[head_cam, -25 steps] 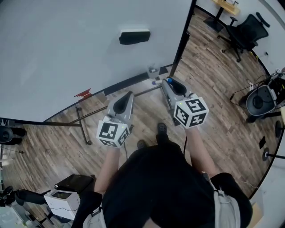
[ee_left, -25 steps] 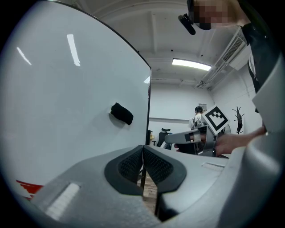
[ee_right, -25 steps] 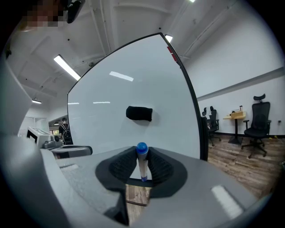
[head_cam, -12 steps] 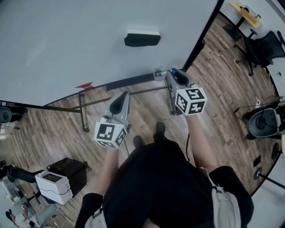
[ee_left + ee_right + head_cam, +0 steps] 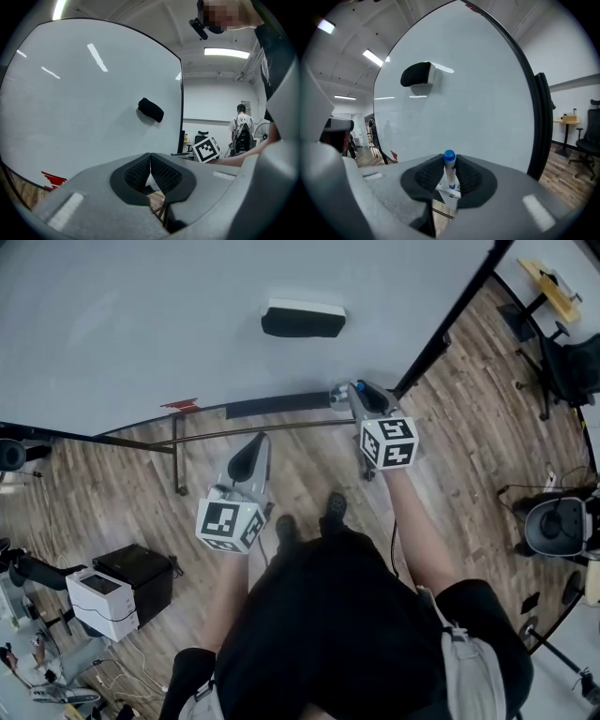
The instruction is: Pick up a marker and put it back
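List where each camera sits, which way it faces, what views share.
Head view: on the person's head, looking steeply down at whiteboard and wood floor; shows torso, forearms, left gripper, right gripper.
Left gripper view: rides the left gripper, looks along its shut, empty jaws at the whiteboard; forearm and right gripper's cube at right.
Right gripper view: rides the right gripper, faces the whiteboard; jaws clamp a blue-capped marker.
Shared: all three show the eraser on the whiteboard.

Black top point(image 5: 328, 615), grey left claw point(image 5: 260, 440), grey right claw point(image 5: 354, 390) (black-and-white marker cubes point(image 5: 230, 524))
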{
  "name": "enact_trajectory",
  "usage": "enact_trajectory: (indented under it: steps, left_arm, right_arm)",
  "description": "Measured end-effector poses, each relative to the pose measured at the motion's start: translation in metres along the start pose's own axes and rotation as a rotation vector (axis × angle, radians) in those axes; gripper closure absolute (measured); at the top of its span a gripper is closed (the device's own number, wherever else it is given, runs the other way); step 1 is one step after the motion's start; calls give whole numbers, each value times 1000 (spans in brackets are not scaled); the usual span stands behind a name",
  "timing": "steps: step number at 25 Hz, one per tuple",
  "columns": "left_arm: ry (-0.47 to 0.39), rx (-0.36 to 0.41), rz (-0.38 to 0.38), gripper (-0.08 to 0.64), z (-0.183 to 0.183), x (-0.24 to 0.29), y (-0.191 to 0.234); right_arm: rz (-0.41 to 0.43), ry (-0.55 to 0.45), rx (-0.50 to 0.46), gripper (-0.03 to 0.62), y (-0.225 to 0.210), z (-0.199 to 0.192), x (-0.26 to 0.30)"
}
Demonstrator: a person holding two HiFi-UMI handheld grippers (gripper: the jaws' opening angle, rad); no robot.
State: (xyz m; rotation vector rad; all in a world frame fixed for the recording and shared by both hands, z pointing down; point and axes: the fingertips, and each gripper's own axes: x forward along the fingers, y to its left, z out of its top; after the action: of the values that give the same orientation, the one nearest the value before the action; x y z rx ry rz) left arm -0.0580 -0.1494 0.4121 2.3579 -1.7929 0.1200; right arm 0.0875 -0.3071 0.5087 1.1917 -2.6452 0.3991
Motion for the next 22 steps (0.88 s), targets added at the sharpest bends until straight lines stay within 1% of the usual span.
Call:
enact_trajectory:
  steps: [7, 11, 17, 22]
  left_arm:
    - [-1, 5, 46, 548, 2, 1, 1]
    - [-2, 3, 65, 548, 4, 5, 0]
    - [-7, 4, 75, 548, 5, 11, -3]
    - [-5, 0, 81, 548, 4, 15, -1]
  right_arm:
    - [9, 66, 16, 508, -11, -34, 13]
    - [19, 101, 22, 508, -17, -46, 20]
    - [46, 139, 37, 485, -18, -53, 26]
    - [44, 145, 31, 471, -22, -53, 26]
